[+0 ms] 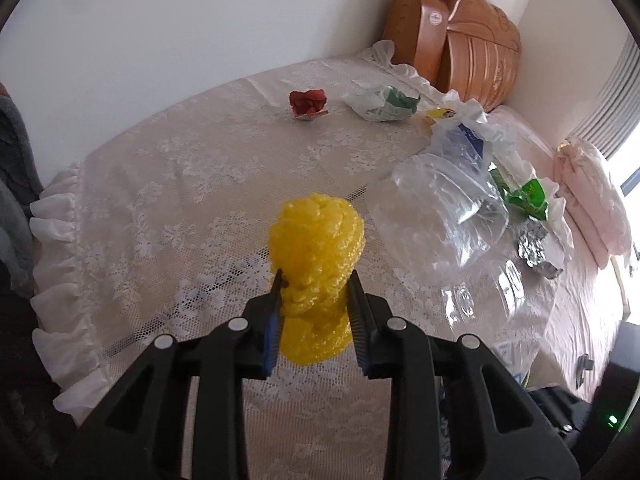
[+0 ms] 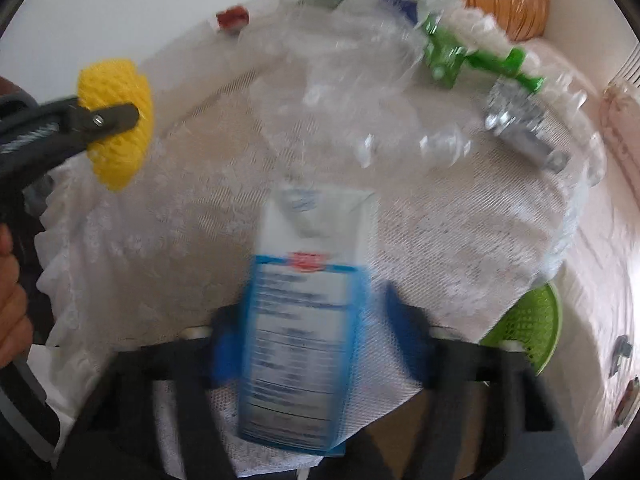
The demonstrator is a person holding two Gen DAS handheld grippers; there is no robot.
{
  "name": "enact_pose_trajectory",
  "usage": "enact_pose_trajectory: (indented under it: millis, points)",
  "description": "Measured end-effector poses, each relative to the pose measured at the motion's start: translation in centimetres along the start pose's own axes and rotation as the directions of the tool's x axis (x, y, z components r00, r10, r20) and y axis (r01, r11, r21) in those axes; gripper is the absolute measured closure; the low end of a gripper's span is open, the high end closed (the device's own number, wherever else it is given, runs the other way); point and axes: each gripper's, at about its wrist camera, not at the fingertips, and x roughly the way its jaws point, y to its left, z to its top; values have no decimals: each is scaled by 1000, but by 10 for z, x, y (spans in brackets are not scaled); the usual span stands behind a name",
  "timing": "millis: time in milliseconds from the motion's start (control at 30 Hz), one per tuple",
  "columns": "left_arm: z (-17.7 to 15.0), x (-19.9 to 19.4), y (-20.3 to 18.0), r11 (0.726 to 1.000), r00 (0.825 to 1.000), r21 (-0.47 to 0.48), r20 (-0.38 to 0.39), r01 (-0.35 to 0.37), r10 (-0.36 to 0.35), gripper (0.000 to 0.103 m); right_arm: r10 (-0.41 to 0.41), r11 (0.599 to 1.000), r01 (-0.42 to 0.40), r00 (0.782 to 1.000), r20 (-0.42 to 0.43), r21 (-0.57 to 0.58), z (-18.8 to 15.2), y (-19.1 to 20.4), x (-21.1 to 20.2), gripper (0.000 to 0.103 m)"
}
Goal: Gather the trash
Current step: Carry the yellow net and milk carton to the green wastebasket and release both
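My left gripper is shut on a yellow foam fruit net and holds it above the lace-covered table. The right wrist view shows the same net at the left, pinched by a black finger. A white and blue milk carton lies lengthwise between the blue pads of my right gripper. The left pad looks to be against the carton. Blur hides whether the right pad touches it.
On the table lie a red wrapper, a white-green bag, a large clear plastic bag, a green wrapper and crumpled foil. A green basket sits below the table's right edge. A wooden headboard stands behind.
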Motion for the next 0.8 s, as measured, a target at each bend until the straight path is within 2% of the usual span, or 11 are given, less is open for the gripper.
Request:
enact_pose_trajectory:
  millis: [67, 200, 367, 433, 533, 633, 667, 700, 800]
  points:
    - [-2, -4, -3, 1000, 1000, 18, 8, -2, 2, 74, 22, 1000, -22, 1000, 5, -2, 1, -1, 0, 59]
    - [-2, -15, -18, 998, 999, 61, 20, 24, -25, 74, 122, 992, -122, 992, 28, 30, -3, -15, -14, 60]
    - [-8, -34, -67, 979, 995, 184, 39, 85, -93, 74, 161, 976, -174, 981, 105, 131, -17, -69, -49, 60]
    - [-12, -39, -100, 960, 990, 248, 31, 128, -140, 74, 127, 969, -155, 981, 148, 190, -34, -105, -67, 60]
    - [-24, -38, -157, 921, 977, 333, -9, 204, -213, 74, -10, 956, -43, 983, 182, 289, -61, -176, -85, 60]
    - [-46, -24, -230, 870, 959, 406, -76, 279, -272, 74, -123, 923, 59, 981, 148, 379, -87, -249, -88, 60]
    - [-51, -20, -245, 861, 955, 416, -91, 294, -282, 74, -142, 910, 77, 981, 132, 407, -95, -273, -87, 60]
    - [-60, -11, -271, 843, 943, 425, -125, 331, -308, 74, -161, 893, 97, 981, 110, 439, -105, -303, -85, 60]
    - [-87, 20, -337, 810, 917, 432, -226, 397, -329, 74, -182, 866, 119, 980, 84, 486, -127, -359, -84, 60]
